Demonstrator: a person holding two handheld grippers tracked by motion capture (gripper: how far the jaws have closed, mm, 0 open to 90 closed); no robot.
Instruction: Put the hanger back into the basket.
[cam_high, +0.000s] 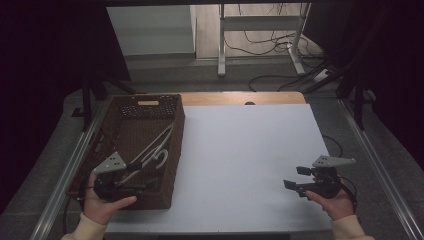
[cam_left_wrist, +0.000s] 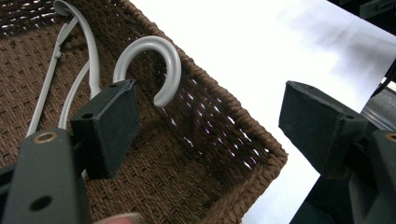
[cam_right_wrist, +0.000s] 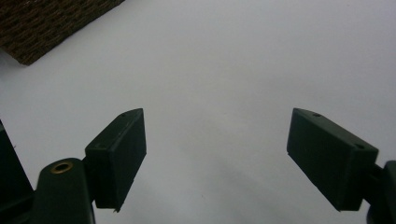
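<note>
A brown woven basket (cam_high: 176, 131) stands on the left of the white table top (cam_high: 250, 150). Inside it lies a pale grey plastic hanger (cam_high: 156, 149), its hook (cam_left_wrist: 156, 56) curling near the basket's right wall (cam_left_wrist: 233, 121). My left gripper (cam_high: 145, 176) hovers over the near end of the basket, open, with nothing between its jaws. In the left gripper view the hook sits just beyond the left jaw of this gripper (cam_left_wrist: 210, 116). My right gripper (cam_high: 295, 177) is held at the table's near right, open and empty above bare white surface (cam_right_wrist: 233, 56).
The basket's corner (cam_right_wrist: 46, 28) is far off to the right gripper's left. A wooden strip (cam_high: 240, 98) runs along the table's far edge. Metal rails (cam_high: 380, 165) flank the table, and cables and a stand's legs (cam_high: 260, 45) lie on the floor beyond.
</note>
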